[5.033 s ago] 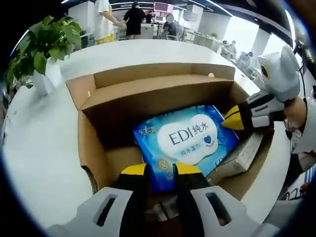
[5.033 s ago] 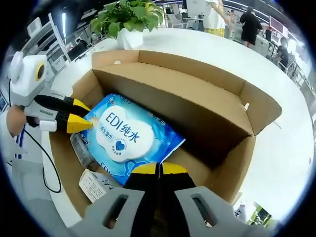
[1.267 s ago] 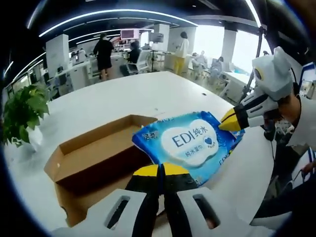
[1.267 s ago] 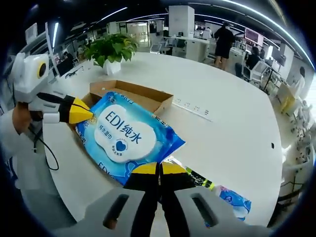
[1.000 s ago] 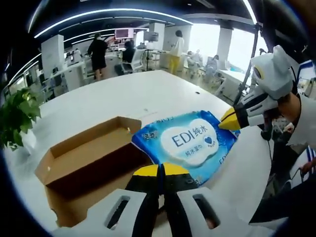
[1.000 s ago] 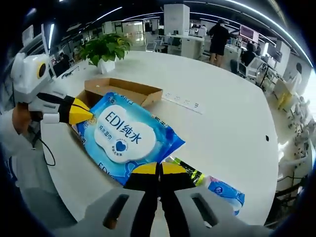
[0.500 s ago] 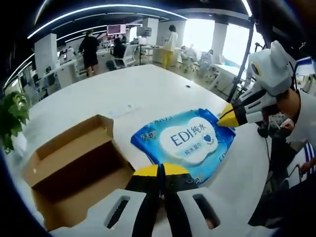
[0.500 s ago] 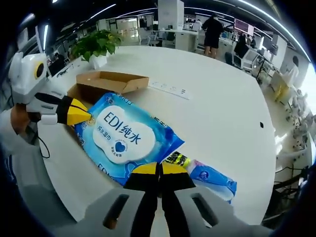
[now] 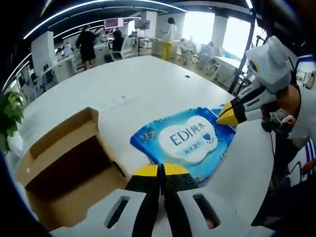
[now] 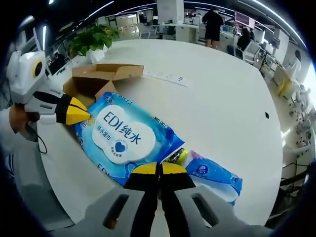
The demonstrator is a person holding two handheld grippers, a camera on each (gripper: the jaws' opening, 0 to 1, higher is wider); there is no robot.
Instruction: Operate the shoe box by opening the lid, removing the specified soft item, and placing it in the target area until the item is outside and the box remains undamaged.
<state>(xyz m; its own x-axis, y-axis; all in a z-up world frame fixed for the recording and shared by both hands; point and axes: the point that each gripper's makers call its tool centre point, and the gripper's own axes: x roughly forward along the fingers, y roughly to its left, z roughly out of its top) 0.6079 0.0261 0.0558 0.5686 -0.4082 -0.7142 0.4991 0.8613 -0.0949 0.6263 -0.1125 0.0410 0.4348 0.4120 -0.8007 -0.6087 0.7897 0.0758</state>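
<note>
In the left gripper view, the open cardboard shoe box (image 9: 64, 163) is seen at the left, resting on the white table (image 9: 148, 84), with its dark interior exposed. To the right of it, and clear of its walls, the blue wet-wipe pack (image 9: 185, 140) is held above the tabletop. The left gripper (image 9: 161, 171) is closed flat on the pack's near edge, its yellow-tipped jaws pressed together with only a thin seam between them. At the far right, the right gripper (image 9: 224, 117) is seen pinching the opposite corner of the pack, its jaws likewise drawn together on the wrapper.

In the right gripper view, the same arrangement is mirrored: the left gripper (image 10: 78, 116) is at the left, clamped on the pack's far corner, with the shoe box (image 10: 96, 76) behind it; the wet-wipe pack (image 10: 126, 138) is spread across the middle; the right gripper (image 10: 159, 170) is closed on its near edge. A second, smaller blue packet (image 10: 210, 173) is lying on the table (image 10: 222, 98) just beside and partly beneath the held pack, to its right.

The pack's long axis is stretched between the two grippers, so neither is nearer; it is carried equally by both. The item is judged to be out of the box, and open table lies on the side away from the box. Lowering is judged to call for both ends being brought down together, so that the soft pack is not twisted or dropped onto the smaller packet.
</note>
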